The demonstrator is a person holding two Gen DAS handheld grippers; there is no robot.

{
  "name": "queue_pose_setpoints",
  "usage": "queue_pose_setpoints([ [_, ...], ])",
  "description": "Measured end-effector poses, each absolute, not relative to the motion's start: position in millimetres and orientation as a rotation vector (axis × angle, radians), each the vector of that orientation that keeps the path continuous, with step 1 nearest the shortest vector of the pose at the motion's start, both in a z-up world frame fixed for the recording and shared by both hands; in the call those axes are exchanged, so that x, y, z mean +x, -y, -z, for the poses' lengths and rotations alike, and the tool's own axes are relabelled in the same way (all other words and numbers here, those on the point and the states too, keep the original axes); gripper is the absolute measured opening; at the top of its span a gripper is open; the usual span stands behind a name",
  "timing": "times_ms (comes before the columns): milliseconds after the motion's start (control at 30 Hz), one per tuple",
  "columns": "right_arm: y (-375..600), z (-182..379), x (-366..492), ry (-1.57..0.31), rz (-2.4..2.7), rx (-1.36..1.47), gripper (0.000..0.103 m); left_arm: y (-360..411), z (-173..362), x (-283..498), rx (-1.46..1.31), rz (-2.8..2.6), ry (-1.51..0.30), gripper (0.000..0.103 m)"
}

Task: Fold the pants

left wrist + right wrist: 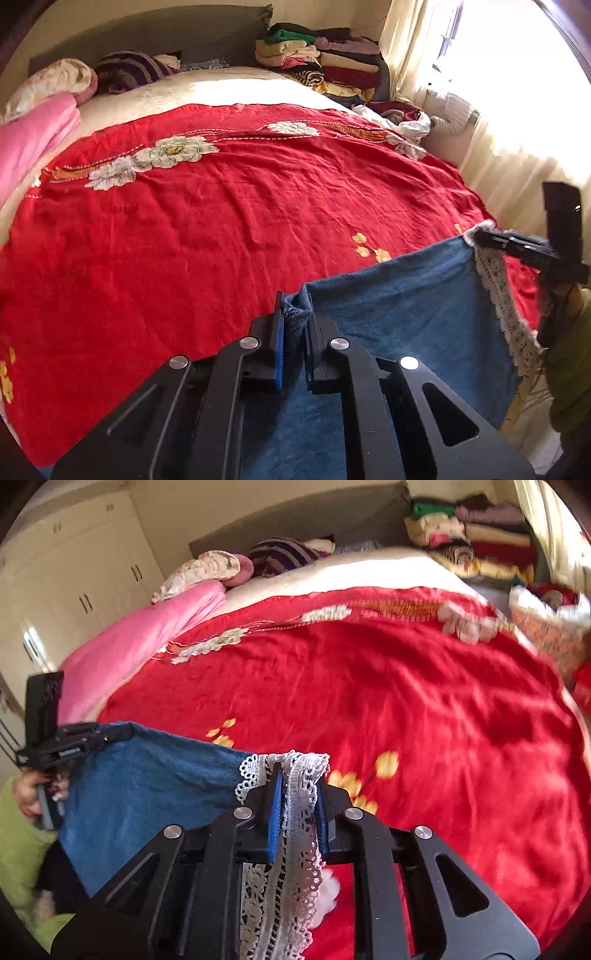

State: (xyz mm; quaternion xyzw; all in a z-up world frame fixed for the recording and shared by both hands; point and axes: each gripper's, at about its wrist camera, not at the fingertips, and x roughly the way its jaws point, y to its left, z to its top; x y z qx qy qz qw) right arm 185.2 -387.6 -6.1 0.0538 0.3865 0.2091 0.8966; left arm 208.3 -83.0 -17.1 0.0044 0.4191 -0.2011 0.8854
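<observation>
Blue pants (402, 306) with a white lace trim (498, 295) hang stretched between both grippers at the near edge of the bed. My left gripper (295, 317) is shut on a bunched blue corner of the pants. In the right wrist view my right gripper (299, 794) is shut on the lace trim (295, 830), which drapes down between its blue pads. The pants (147, 782) run left from there to the left gripper (110, 734). The right gripper (480, 236) shows at the right edge of the left wrist view, pinching the lace corner.
A red bedspread (229, 229) with white flowers covers the bed. A pink blanket (33, 136) and pillows (59, 79) lie at the far left. Folded clothes (325, 62) are stacked at the headboard corner. Bright curtains (498, 110) hang on the right. Cream wardrobes (74, 572) stand on the left.
</observation>
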Motion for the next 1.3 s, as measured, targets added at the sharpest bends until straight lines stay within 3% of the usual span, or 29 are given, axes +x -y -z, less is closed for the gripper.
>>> queue_pose_setpoints([
  [200, 375.9, 37.5, 205.2, -0.881, -0.376, 0.013, 0.011, 89.0, 52.0, 215.4, 0.04, 0.37, -0.924, 0.01],
  [300, 378.4, 40.1, 205.6, -0.882, -0.355, 0.018, 0.016, 85.9, 59.7, 216.2, 0.032, 0.363, -0.916, 0.014],
  [367, 376.6, 39.5, 204.4, -0.881, -0.326, -0.018, 0.024, 82.1, 59.9, 217.1, 0.007, 0.372, -0.914, 0.015],
  [500, 379.9, 17.6, 187.8, -0.823, -0.281, -0.042, 0.036, 70.5, 43.0, 203.9, -0.016, 0.337, -0.866, 0.045],
  [633, 375.1, -16.5, 138.7, -0.706, -0.277, -0.1, 0.042, 66.3, 8.7, 166.0, 0.016, 0.315, -0.773, 0.052],
  [800, 343.7, -14.2, 75.4, -0.719, -0.409, -0.116, 0.043, 81.5, 9.5, 108.2, 0.089, 0.356, -0.751, 0.053],
  [967, 321.5, 19.7, 42.9, -0.836, -0.413, -0.141, 0.043, 96.7, 51.3, 72.2, 0.169, 0.384, -0.844, 0.053],
  [1300, 329.1, 43.3, 36.9, -0.894, -0.314, -0.092, 0.044, 90.1, 63.4, 65.9, 0.127, 0.371, -0.831, 0.058],
])
